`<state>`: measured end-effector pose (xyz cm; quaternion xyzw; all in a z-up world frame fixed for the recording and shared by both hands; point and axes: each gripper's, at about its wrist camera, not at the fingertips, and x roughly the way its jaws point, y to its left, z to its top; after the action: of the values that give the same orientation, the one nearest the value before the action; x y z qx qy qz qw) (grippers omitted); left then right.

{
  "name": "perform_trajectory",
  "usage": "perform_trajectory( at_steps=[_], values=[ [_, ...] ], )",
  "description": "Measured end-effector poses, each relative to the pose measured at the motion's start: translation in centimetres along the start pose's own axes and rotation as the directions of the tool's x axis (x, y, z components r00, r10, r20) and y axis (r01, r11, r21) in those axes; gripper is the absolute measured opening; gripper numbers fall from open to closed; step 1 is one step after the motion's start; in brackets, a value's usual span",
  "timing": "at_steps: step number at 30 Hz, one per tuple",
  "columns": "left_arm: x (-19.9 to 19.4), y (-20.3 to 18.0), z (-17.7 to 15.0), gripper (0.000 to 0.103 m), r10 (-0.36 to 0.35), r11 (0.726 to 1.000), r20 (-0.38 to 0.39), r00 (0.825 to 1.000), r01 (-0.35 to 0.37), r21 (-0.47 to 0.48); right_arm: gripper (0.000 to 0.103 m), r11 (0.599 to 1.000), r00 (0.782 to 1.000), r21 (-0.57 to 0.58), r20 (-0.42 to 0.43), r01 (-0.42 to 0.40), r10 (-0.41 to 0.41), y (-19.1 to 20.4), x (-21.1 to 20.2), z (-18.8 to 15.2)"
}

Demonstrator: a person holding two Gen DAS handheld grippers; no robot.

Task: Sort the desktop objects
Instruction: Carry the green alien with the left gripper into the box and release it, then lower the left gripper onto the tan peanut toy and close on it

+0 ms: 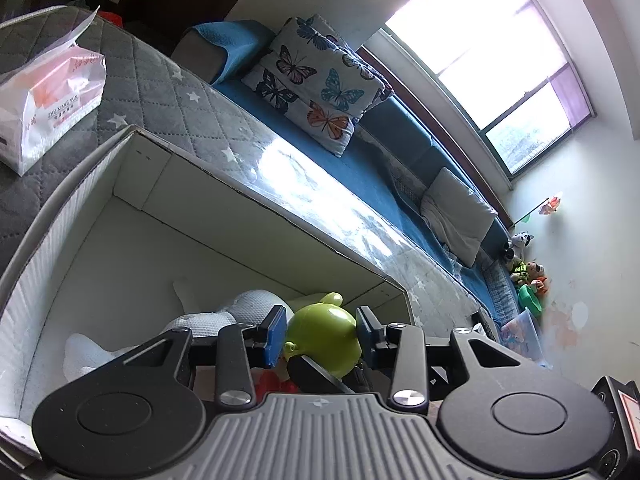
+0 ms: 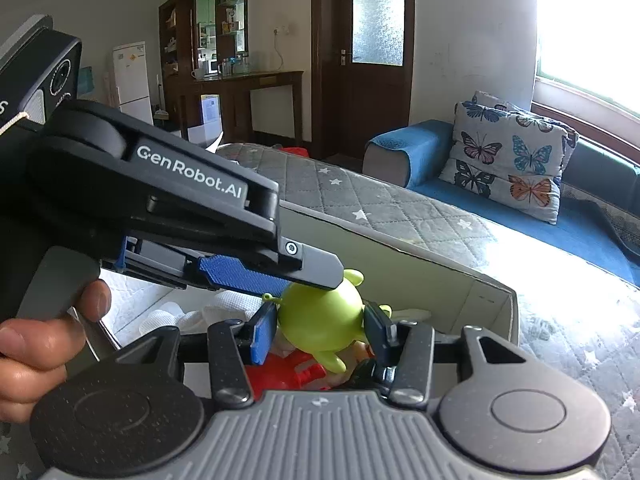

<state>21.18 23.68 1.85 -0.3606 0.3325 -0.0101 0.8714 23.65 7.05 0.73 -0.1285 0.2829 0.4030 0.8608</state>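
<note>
Both grippers' fingers bracket the green toy (image 1: 322,336) over the box (image 1: 208,184); left (image 1: 322,330) open; right (image 2: 320,330) seems gripping.

A: Where does the left wrist view sit?

B: Low behind the left tool (image 1: 322,330), tilted hard, looking over the white cardboard box (image 1: 132,216) toward the blue sofa (image 1: 376,168) and the bright window (image 1: 500,64).

A: And the right wrist view?

B: Behind the right tool (image 2: 320,330), nearly level, facing the dark wooden door (image 2: 360,52) across the room.

A: What do they share?

B: Both sit very near the green alien toy (image 1: 324,334), and both show the box, the quilted desk cover (image 2: 384,200) and the butterfly cushion (image 2: 508,164).
</note>
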Motion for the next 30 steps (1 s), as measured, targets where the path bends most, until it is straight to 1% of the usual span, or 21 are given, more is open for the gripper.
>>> perform_trajectory(
  at_steps=[6,13,15,16,20,26,27,29,30],
  values=[
    [-1.5,-0.7,-0.3,0.041,-0.005,1.0,0.028,1.0,0.004,0.011,0.05,1.0,1.0,0.001,0.009,0.004,-0.004,0.3,-1.0,0.0],
    [-3.8,-2.3,-1.4,0.041,-0.012,0.999,0.052,0.999,0.009,0.051,0.05,1.0,0.999,-0.003,0.034,0.006,-0.006,0.7,-4.2,-0.6],
    [-4.5,-2.9,-1.9,0.041,-0.015,0.998,0.057,0.998,0.012,0.065,0.055,1.0,0.999,0.004,0.047,0.004,-0.005,0.7,-5.6,-0.9],
    [-4.9,-3.2,-2.2,0.041,-0.018,0.997,0.06,0.998,0.013,0.072,0.059,1.0,0.999,0.008,0.052,0.004,-0.004,0.7,-6.3,-1.2],
    [-6.2,-4.2,-3.7,0.041,-0.028,0.995,0.061,0.998,0.022,0.098,0.059,1.0,0.998,0.007,0.065,0.009,-0.009,0.8,-8.9,-2.3],
    [-7.4,-5.9,-6.8,0.041,-0.039,0.987,0.042,0.998,0.032,0.154,0.06,0.999,0.997,0.034,0.079,0.019,-0.022,0.7,-12.6,-4.9],
    [-7.5,-6.2,-7.4,0.041,-0.041,0.986,0.038,0.998,0.035,0.163,0.061,0.999,0.997,0.039,0.08,0.021,-0.024,0.6,-13.1,-5.3],
    [-7.7,-6.6,-8.5,0.041,-0.047,0.983,0.032,0.998,0.041,0.178,0.067,0.998,0.996,0.048,0.08,0.034,-0.038,0.5,-14.2,-6.5],
    [-7.8,-6.8,-9.1,0.041,-0.049,0.982,0.026,0.998,0.043,0.186,0.067,0.998,0.996,0.05,0.079,0.042,-0.046,0.6,-14.5,-7.0]
  ],
)
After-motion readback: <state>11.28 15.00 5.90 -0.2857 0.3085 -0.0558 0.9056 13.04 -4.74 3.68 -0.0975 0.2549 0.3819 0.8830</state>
